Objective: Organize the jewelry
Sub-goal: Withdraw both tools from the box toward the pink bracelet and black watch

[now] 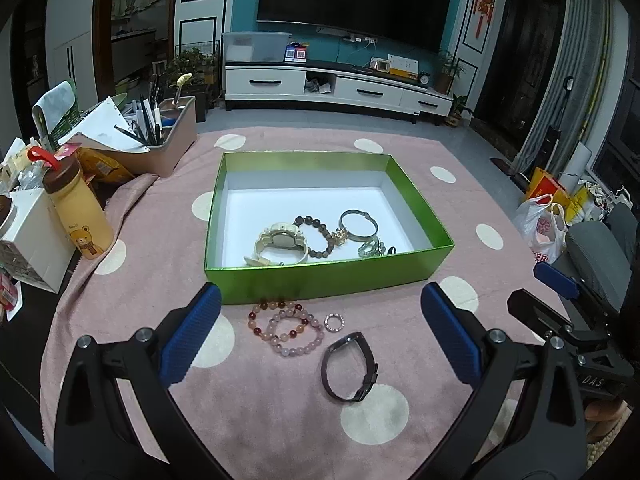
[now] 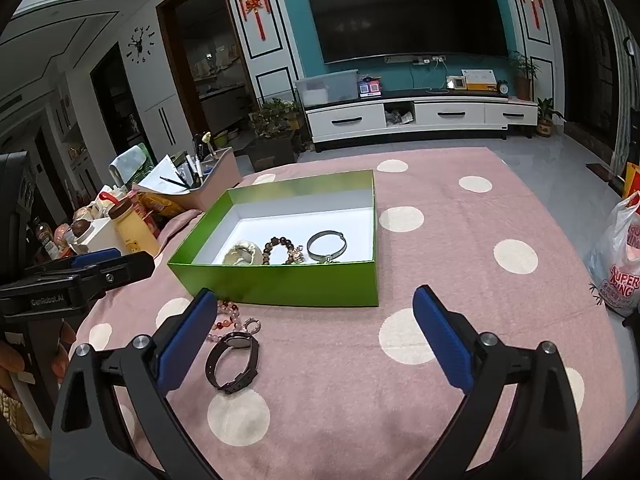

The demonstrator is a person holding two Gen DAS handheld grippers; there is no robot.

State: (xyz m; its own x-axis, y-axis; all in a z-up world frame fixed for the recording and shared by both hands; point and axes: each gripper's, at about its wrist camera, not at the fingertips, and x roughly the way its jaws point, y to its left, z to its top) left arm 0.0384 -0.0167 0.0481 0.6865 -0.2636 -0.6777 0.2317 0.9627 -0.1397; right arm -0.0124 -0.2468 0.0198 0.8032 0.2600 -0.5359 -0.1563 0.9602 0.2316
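Both pairs of blue-padded fingers stand spread wide with nothing between them. On the left, the left gripper (image 1: 320,332) hangs above a pink cloth with cream dots (image 1: 280,420), its pads framing the loose jewelry. Farther left on the table stand a yellow bear bottle (image 1: 78,216) and a beige organizer with pens (image 1: 160,140).

Just in front of the green box (image 1: 320,280), lying on the cloth, are two pink-and-red bead bracelets (image 1: 286,326) that overlap each other, a small sparkly ring (image 1: 334,322) just to their right, and a dark wristband watch (image 1: 350,366) nearer the camera. None of these touches a finger.

Inside the box, on its white floor near the front wall, lie from left to right a cream watch (image 1: 278,244), a dark bead bracelet (image 1: 316,236), a silver bangle (image 1: 357,224) and a pale green piece (image 1: 370,248), too small to name.

To the right, the right gripper (image 2: 316,332) hovers over the same cloth; in its view the dark watch (image 2: 234,362) lies just beside its left pad, with the bracelets (image 2: 226,316) partly hidden behind that pad. The box (image 2: 280,284) sits ahead and slightly left. A white plastic bag (image 2: 618,272) stands at the far right edge.
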